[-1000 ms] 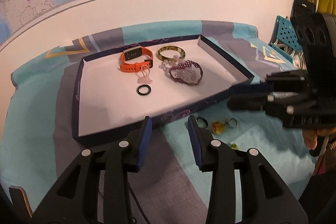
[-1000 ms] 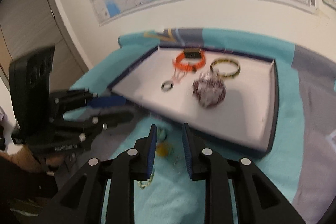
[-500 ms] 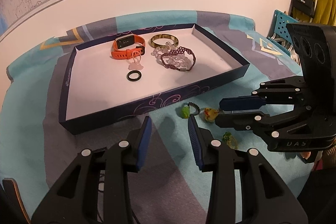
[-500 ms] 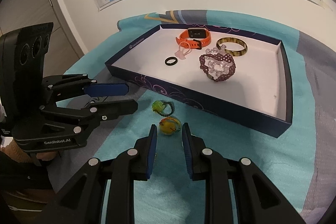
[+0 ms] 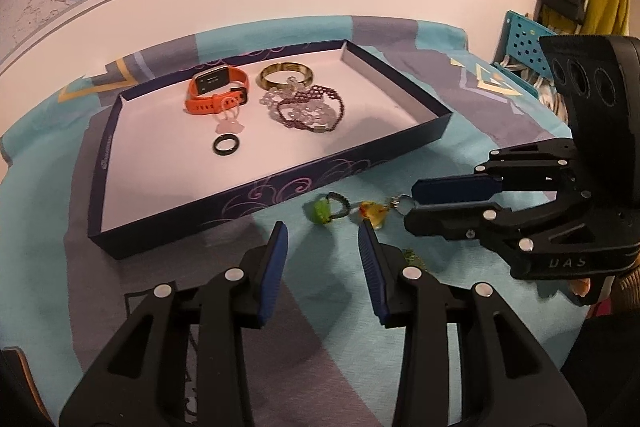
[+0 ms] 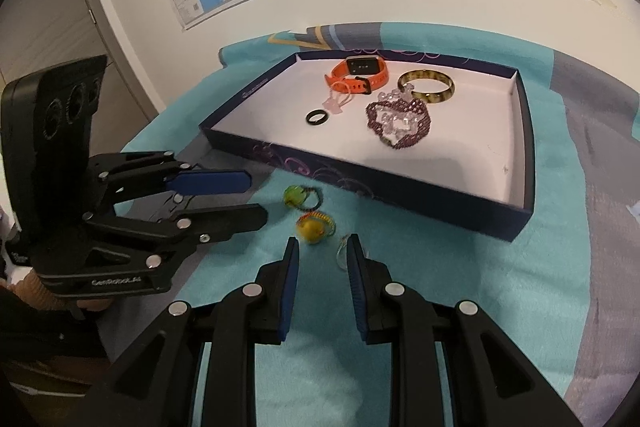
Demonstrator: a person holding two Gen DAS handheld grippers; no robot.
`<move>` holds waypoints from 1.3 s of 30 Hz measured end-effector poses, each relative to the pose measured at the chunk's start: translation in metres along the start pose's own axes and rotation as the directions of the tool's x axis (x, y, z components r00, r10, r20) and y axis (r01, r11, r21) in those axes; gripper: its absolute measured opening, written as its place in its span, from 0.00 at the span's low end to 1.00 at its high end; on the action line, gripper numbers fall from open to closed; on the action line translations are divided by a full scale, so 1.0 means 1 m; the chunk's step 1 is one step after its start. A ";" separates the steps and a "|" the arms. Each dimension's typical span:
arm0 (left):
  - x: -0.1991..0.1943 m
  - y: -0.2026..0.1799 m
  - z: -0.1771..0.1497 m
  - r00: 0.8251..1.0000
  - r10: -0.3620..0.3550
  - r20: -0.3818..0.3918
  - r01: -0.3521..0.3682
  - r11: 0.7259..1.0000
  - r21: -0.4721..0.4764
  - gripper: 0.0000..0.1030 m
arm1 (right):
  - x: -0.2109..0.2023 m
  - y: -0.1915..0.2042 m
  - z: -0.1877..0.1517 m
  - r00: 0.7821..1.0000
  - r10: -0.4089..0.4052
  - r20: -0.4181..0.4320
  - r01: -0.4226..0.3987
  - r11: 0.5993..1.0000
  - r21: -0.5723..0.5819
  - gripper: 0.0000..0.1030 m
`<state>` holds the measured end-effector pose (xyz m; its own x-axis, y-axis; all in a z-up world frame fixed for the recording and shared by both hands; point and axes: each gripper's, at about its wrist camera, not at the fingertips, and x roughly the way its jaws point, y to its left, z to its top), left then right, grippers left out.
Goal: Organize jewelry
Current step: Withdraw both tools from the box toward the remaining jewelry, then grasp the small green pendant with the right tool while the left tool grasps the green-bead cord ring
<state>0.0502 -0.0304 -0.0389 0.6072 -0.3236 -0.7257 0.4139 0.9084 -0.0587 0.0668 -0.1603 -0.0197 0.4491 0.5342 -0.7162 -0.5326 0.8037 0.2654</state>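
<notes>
A dark blue tray (image 5: pixel 256 197) (image 6: pixel 432 203) holds an orange watch (image 5: pixel 216 89) (image 6: pixel 360 73), an amber bangle (image 5: pixel 286 75) (image 6: pixel 426 87), a purple bead bracelet (image 5: pixel 308 111) (image 6: pixel 400 125), a pink charm (image 5: pixel 229 125) and a black ring (image 5: pixel 226 145) (image 6: pixel 317 117). On the cloth before it lie a green ring (image 5: pixel 324 211) (image 6: pixel 298 197), a yellow ring (image 5: pixel 372 213) (image 6: pixel 314 225) and a silver ring (image 5: pixel 405 203) (image 6: pixel 344 247). My left gripper (image 5: pixel 322 239) (image 6: pixel 256 199) is open just short of the green ring. My right gripper (image 6: pixel 322 251) (image 5: pixel 414 205) is open and narrower, at the silver ring.
A teal and grey patterned cloth (image 6: pixel 400 307) covers the surface. A small green piece (image 5: pixel 412 259) lies by my left gripper's right finger. A map hangs on the wall behind. A blue perforated crate (image 5: pixel 524 39) and hanging bags stand at the far right.
Both views have tipped down, so the tray sits higher in the picture and the loose rings show fully. The right gripper has dropped toward the rings. Nothing was taken hold of.
</notes>
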 end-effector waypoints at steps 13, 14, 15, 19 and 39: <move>0.020 0.009 0.011 0.999 -0.007 -0.035 0.006 1.000 -0.030 0.32 | 0.002 0.029 -0.019 0.998 0.029 -0.047 -0.033 0.996 -0.078 0.28; 0.022 0.008 0.012 0.999 -0.010 -0.038 0.009 1.000 -0.025 0.31 | 0.003 0.029 -0.019 0.999 0.019 -0.051 -0.023 0.996 -0.081 0.28; 0.025 0.006 0.014 0.999 -0.011 -0.043 0.010 1.000 -0.020 0.31 | 0.003 0.030 -0.019 0.998 0.018 -0.053 -0.022 0.996 -0.083 0.28; 0.035 0.002 0.014 0.997 -0.002 -0.071 0.002 1.000 -0.012 0.21 | 0.004 0.029 -0.019 0.998 0.003 -0.058 -0.008 0.996 -0.090 0.28; 0.003 0.022 -0.009 0.999 -0.011 -0.041 0.006 0.994 -0.113 0.11 | 0.001 0.027 -0.017 0.999 -0.038 -0.036 0.035 0.997 -0.075 0.01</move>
<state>0.0548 -0.0094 -0.0480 0.5742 -0.3223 -0.7526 0.3383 0.9305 -0.1404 0.0406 -0.1424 -0.0245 0.4427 0.4932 -0.7488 -0.5685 0.8002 0.1910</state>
